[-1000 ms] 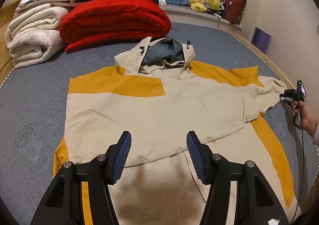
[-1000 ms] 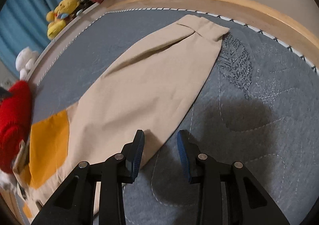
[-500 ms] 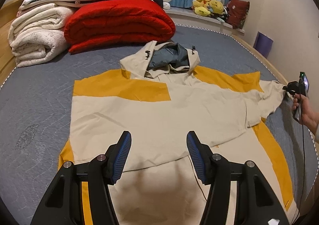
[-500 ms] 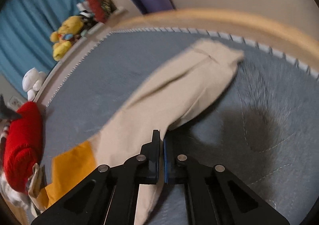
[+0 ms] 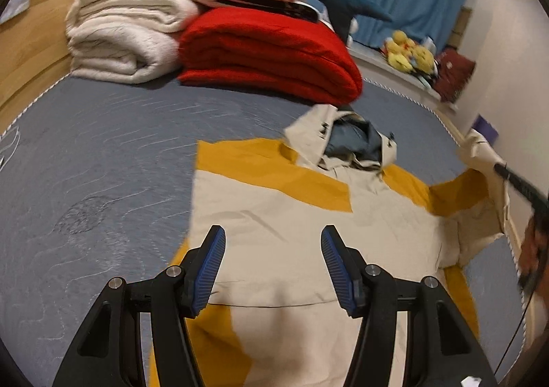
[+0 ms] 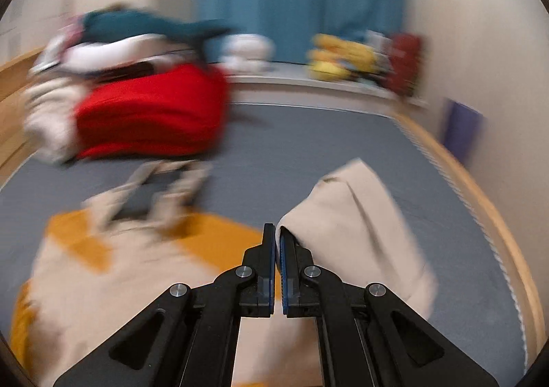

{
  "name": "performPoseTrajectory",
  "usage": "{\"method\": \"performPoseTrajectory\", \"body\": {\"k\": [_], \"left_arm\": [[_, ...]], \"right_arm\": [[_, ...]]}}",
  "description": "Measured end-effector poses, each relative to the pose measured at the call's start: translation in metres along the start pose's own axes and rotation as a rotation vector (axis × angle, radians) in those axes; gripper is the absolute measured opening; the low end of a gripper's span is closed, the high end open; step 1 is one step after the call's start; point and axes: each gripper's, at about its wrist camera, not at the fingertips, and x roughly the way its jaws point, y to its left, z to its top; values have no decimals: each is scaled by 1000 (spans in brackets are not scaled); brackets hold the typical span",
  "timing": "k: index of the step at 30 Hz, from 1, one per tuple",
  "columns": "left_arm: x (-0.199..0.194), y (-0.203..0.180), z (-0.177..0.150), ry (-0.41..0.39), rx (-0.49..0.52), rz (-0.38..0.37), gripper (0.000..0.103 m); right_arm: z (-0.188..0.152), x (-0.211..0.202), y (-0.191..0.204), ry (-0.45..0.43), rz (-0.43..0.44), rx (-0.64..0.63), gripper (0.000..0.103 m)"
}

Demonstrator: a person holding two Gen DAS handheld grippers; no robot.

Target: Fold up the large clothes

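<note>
Since the earlier frame your right gripper (image 6: 277, 236) lifted the sleeve (image 6: 357, 215), clamped; left gripper (image 5: 272, 266) hangs parted over jacket (image 5: 281, 215). No legible writing.

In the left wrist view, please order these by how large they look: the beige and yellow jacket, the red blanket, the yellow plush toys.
1. beige and yellow jacket, though it lies nearest the camera
2. red blanket
3. yellow plush toys, farthest away, so their true size is unsure

Right wrist view motion-blurred; red quilt (image 6: 147, 112) and toys (image 6: 343, 59) smeared
</note>
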Motion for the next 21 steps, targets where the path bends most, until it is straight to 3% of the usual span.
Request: {"method": "performPoseTrajectory", "body": {"k": [5, 9, 11, 12, 13, 14, 15, 16, 21], "left_arm": [[-12, 19, 4, -3, -36, -12, 55], [-17, 30, 8, 0, -55, -34, 55], [-18, 35, 11, 2, -75, -43, 55], [-18, 38, 12, 3, -85, -49, 55], [-19, 39, 13, 4, -90, -53, 55], [-19, 41, 14, 7, -92, -56, 55], [-19, 41, 14, 11, -90, -59, 55], [-18, 41, 14, 17, -86, -60, 55], [-15, 35, 11, 26, -69, -55, 55]], "right_arm": [[-29, -17, 139, 71, 195, -95, 3], [-82, 17, 207, 307, 301, -62, 6], [-107, 33, 217, 404, 308, -23, 11], [-117, 38, 219, 450, 318, 6, 19], [-126, 41, 218, 491, 318, 37, 41], [-130, 39, 212, 504, 304, 59, 51], [-130, 35, 205, 497, 288, 71, 73], [-130, 23, 201, 477, 274, 71, 79], [-109, -24, 171, 404, 289, 98, 80]]}}
